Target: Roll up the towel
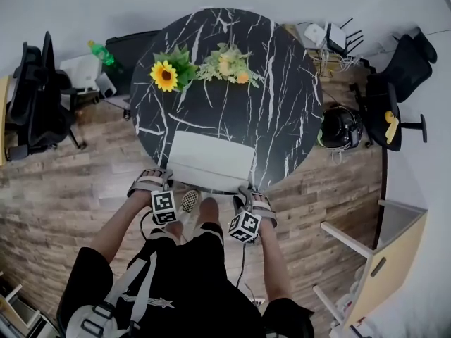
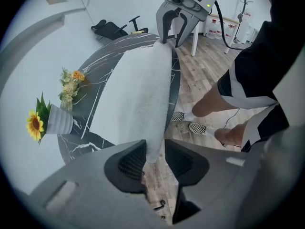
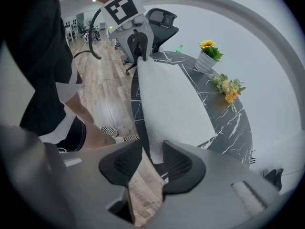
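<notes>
A pale grey towel (image 1: 210, 157) lies flat on the round black marble table (image 1: 282, 118), its near edge at the table's rim. My left gripper (image 1: 153, 182) points down at the towel's near left corner, and my right gripper (image 1: 252, 194) at the near right corner. In the left gripper view the towel's corner (image 2: 151, 142) hangs between the jaws of my left gripper (image 2: 153, 159), which stand slightly apart from it. In the right gripper view the towel's edge (image 3: 155, 149) lies in my right gripper (image 3: 152, 161), with floor showing beside one pad. Each gripper sees the other at the far corner.
A sunflower in a white pot (image 1: 166, 74) and a small bouquet (image 1: 227, 63) stand on the table's far half. Black office chairs (image 1: 39, 97) (image 1: 387, 97) flank the table. A wooden stand (image 1: 387, 259) is at the right, and the person's legs and checkered shoes (image 1: 189, 201) are under the near rim.
</notes>
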Demonstrator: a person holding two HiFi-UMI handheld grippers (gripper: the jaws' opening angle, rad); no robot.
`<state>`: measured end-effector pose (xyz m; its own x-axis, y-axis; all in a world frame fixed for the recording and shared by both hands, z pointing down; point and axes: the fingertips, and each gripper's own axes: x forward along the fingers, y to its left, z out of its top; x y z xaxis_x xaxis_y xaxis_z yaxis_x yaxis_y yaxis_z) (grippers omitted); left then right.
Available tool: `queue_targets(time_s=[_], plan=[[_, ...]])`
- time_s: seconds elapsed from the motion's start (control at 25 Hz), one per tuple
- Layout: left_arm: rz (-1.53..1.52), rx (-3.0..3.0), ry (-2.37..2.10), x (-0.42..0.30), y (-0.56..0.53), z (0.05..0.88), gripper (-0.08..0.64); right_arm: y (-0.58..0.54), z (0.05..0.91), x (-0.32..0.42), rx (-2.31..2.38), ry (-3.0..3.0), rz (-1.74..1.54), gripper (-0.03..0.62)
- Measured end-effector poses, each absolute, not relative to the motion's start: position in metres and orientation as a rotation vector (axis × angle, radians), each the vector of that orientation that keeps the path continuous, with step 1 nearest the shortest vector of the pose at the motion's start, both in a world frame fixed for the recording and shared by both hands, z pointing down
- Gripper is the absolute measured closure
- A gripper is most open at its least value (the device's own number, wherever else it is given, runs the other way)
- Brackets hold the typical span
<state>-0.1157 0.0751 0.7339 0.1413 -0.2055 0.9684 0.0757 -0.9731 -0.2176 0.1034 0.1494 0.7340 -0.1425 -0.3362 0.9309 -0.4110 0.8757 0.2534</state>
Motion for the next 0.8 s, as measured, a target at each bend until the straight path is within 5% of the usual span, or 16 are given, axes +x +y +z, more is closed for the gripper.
queue_targets(time_s=[0.44,0.8], plan=[[-1.886,-2.184,0.116,-0.114,0.069,0.735,0.499,0.143,0.740,0.107,0.582,-1.727,0.052,0.538],[-1.888,-2.197,0.064,-0.119,0.081,0.727,0.509,0.158,0.734,0.101,0.568,-1.734,0.085,0.552]])
